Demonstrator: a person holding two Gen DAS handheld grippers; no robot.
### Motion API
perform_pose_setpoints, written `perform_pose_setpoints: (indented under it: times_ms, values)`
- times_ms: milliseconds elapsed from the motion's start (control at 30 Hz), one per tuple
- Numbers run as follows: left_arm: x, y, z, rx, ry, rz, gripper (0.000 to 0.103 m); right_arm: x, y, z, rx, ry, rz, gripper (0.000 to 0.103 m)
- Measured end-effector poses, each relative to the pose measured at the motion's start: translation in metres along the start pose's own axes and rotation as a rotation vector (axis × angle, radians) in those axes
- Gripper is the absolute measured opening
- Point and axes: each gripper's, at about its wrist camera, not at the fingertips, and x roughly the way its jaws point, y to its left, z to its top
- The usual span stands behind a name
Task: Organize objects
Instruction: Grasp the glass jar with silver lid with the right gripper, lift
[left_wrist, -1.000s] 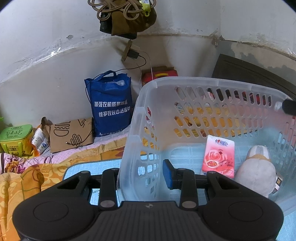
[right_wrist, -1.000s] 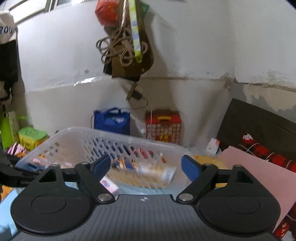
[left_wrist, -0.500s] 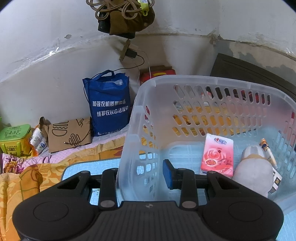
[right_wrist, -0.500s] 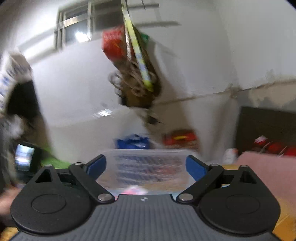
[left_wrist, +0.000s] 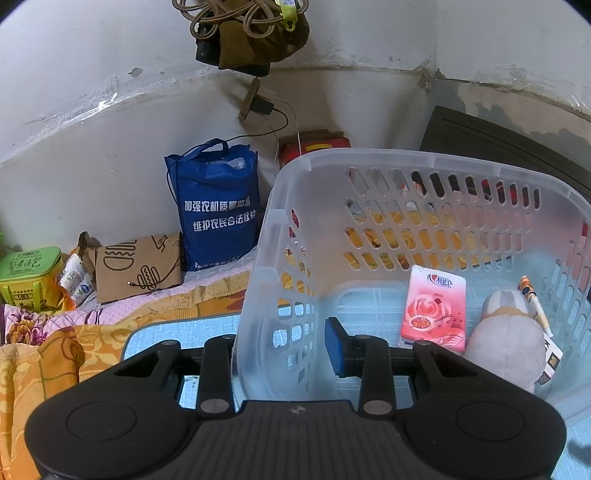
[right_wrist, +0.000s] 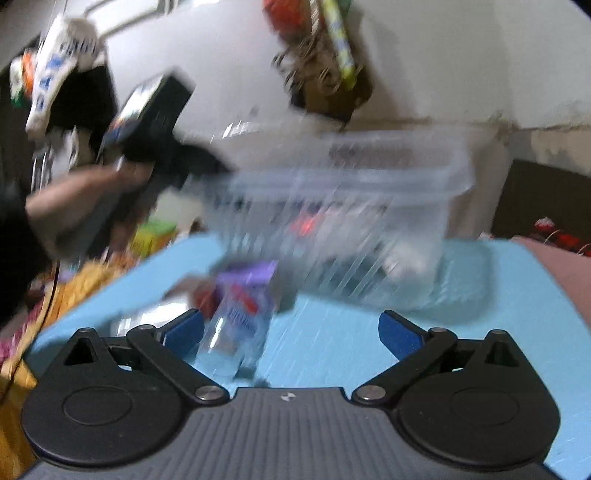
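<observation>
Blue mat (right_wrist: 332, 347), basket (left_wrist: 424, 162), purple packet (right_wrist: 243, 314)

A blue tote bag (left_wrist: 218, 206) stood against the far wall, a brown paper bag (left_wrist: 138, 267) and green box (left_wrist: 29, 275) to its left.

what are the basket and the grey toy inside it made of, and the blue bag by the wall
Basket: translucent moulded plastic, smooth and slightly frosted, slotted walls. Grey toy: looks like soft plush fabric, matte and rounded. Blue bag: probably non-woven fabric, matte, creased, printed white lettering.
</observation>
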Motion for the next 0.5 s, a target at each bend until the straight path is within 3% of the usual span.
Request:
perform_pose_setpoints:
  times_ms: [100,233,367,500]
  values:
    - [0.0,0.0,0.001,-0.001,0.001,-0.003,0.039,0.009,0.008,-0.006,-0.013,0.049,0.036,0.1]
    - [0.0,0.001,0.0,0.0,0.0,-0.005,0.039,0.02,0.015,-0.011,-0.003,0.101,0.078,0.08]
    - [0.0,0.002,-0.001,-0.001,0.0,-0.006,0.039,0.03,0.027,-0.01,-0.027,0.108,0.08,0.077]
    - [0.0,0.002,-0.002,0.003,-0.004,-0.001,0.039,0.041,0.036,-0.005,-0.058,0.123,0.078,0.069]
